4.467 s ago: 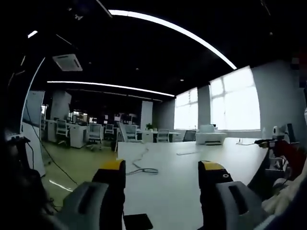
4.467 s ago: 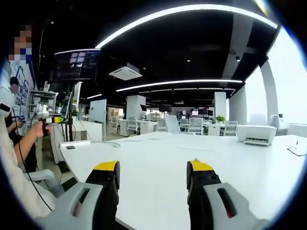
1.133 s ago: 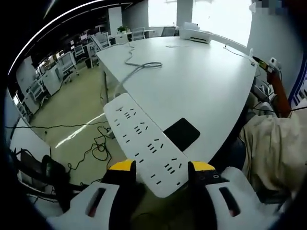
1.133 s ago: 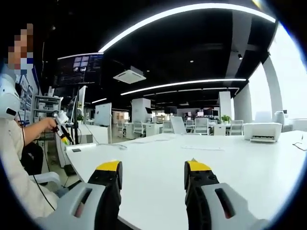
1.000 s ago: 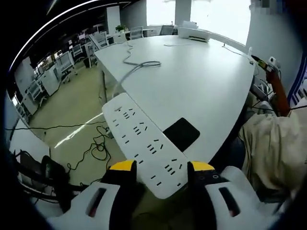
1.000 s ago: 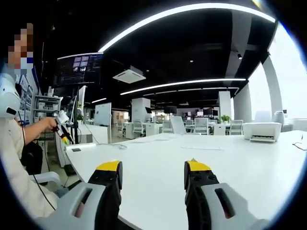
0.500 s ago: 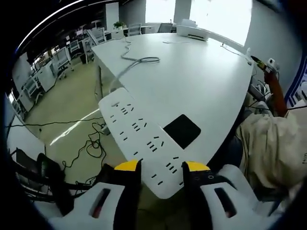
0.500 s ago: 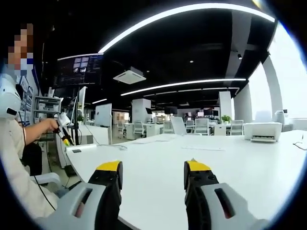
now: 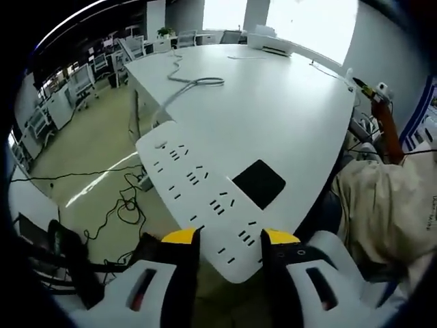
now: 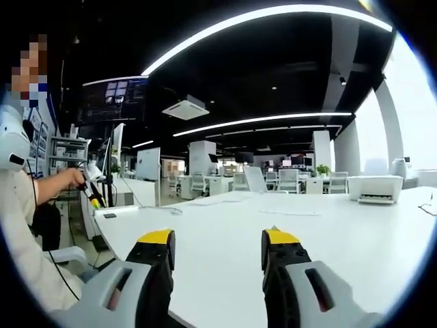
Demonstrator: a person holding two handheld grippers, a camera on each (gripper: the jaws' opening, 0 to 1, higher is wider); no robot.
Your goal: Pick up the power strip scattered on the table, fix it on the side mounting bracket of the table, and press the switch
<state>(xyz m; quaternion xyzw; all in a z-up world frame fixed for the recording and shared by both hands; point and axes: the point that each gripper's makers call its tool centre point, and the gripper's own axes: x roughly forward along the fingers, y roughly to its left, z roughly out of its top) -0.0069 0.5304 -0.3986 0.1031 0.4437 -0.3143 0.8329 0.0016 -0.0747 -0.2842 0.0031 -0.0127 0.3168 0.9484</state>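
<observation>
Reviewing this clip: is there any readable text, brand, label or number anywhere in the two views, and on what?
None can be read.
Power strip: socket slots, no legible marking.
Dark wall screen in the right gripper view: light panels, too small and blurred to read.
Blue board at the edge of the left gripper view: any print is blurred.
Beige cloth: a small mark at its edge, unreadable.

left gripper (image 9: 229, 240): yellow-tipped black jaws on grey bodies, angled down, narrowly parted, nothing clearly pinched between them
right gripper (image 10: 217, 242): same yellow-tipped black jaws, held level, spread wide, nothing between them
</observation>
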